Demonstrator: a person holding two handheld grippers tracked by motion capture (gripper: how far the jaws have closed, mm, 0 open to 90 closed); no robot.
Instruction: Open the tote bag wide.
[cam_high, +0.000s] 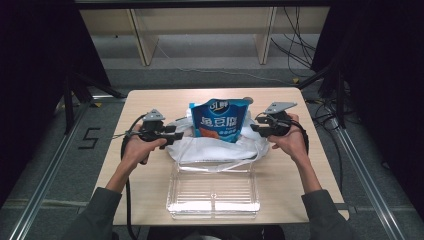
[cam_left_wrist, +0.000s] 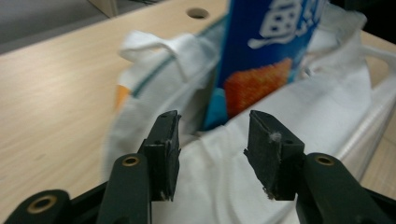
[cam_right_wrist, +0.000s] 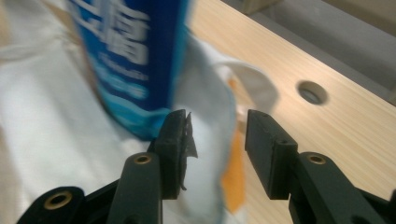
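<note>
The blue snack pouch (cam_high: 221, 120) stands upright mid-frame inside the white bag (cam_high: 200, 147) (so it won't tip). I have my left gripper (cam_high: 176, 136) and right gripper (cam_high: 253, 124) flanking it, jaws spread, pinching nothing.

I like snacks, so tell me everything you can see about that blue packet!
The blue packet is a shiny, soft-looking pouch with big white letters and an orange food picture low on its front. It stands upright in the middle of the table, its bottom tucked down into a crumpled white cloth bag that wraps around it. Its top edge looks sealed. No gripper touches it.
</note>
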